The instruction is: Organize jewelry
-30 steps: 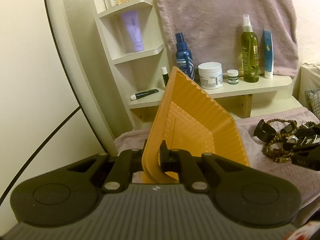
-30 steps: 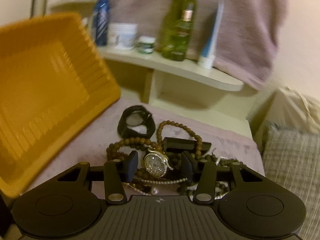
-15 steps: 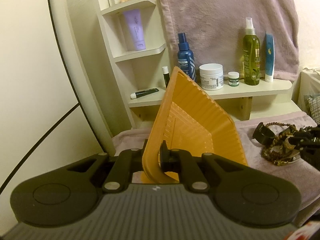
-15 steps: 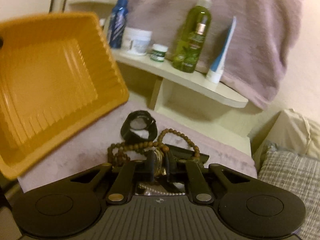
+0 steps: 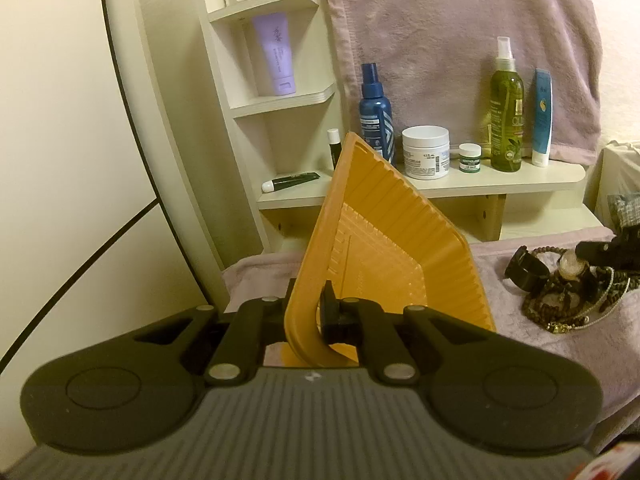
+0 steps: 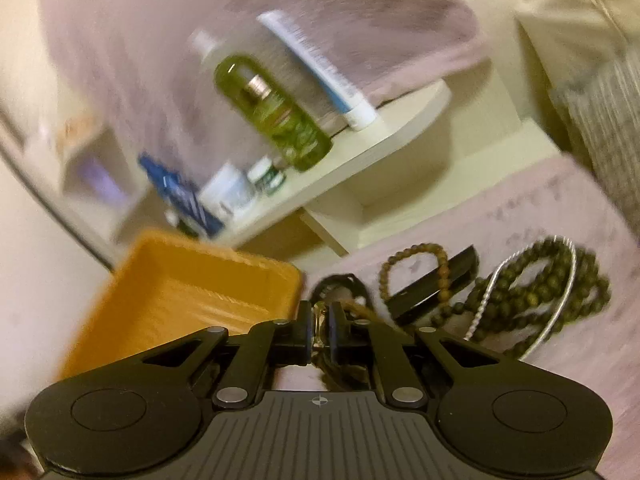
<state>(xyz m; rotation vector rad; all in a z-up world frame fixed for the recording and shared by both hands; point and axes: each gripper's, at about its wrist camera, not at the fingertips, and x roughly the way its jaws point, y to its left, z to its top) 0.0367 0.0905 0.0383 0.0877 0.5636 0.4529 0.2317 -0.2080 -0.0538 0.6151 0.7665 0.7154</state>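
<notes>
Tongs in the left hand are shut tight on the near edge of the orange tray, which stands tipped up on its side with its open face turned to the right, toward the jewelry. Nothing can be seen inside the tray, so the sorting looks like it has only just begun. Tongs in the right hand are closed narrow on a shiny watch, just right of the tray's near corner. Whether the watch is off the cloth is hard to tell, since that view is blurry. A little farther off on the pink cloth lie the rest: a black watch, a brown bead bracelet, a dark flat piece, green beads and a thin silver chain. All of these are left to go in. Far back, bottles stand on a shelf.
</notes>
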